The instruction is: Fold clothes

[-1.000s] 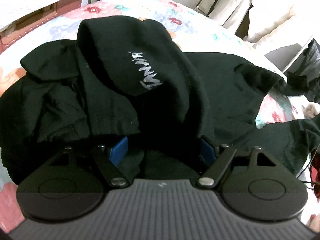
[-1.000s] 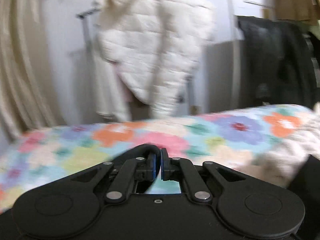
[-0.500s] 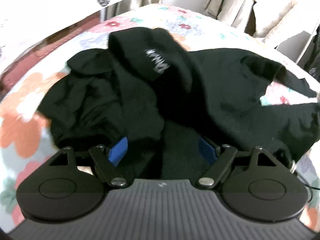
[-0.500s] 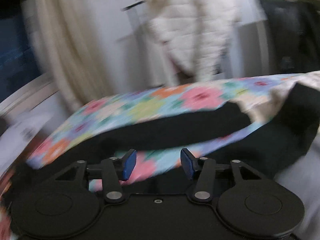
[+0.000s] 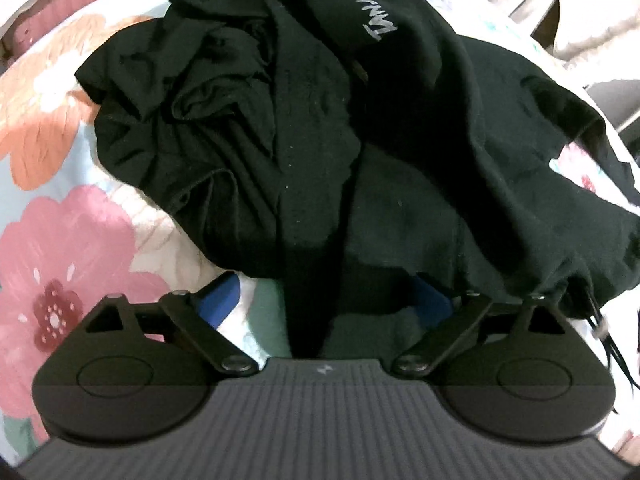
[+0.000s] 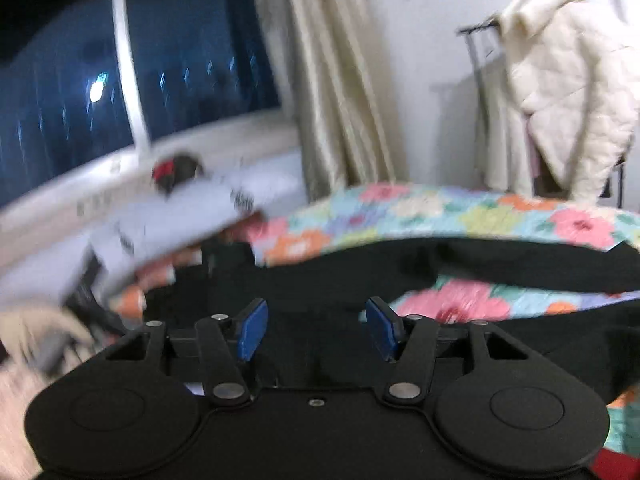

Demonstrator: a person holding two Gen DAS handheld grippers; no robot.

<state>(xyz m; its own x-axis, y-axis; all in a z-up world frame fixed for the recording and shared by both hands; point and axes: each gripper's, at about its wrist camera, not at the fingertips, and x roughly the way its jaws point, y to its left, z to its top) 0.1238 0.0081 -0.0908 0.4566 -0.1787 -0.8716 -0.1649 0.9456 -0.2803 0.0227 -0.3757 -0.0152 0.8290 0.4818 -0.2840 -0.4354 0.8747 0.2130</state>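
Left wrist view, left to right. A floral bedspread (image 5: 72, 240) fills the 9 o'clock side, with one large pink flower and one orange flower on show. One black garment (image 5: 320, 140) lies crumpled on it from centre to 3 o'clock; its single patch of white lettering (image 5: 378, 16) sits near 12 o'clock. A narrow strip of the black cloth runs down between the blue pads (image 5: 222, 304) of the left gripper (image 5: 324, 300). The jaws are opening and stand wide, neither pad pressing the cloth. A thin black cord (image 5: 600, 328) trails off at 4 o'clock.

Right wrist view, left to right, blurred. One dark window (image 6: 140, 60) occupies 10 o'clock, one cream curtain (image 6: 332, 80) hangs at 12 o'clock, and one white quilted jacket (image 6: 572, 92) hangs on a rack at 2 o'clock. The bedspread crosses at 3 o'clock, with black cloth lying over it. The right gripper (image 6: 316, 328) sits low at centre. Its jaws are opening, two blue pads apart, with black fabric lying beyond and below the gap and nothing clamped.
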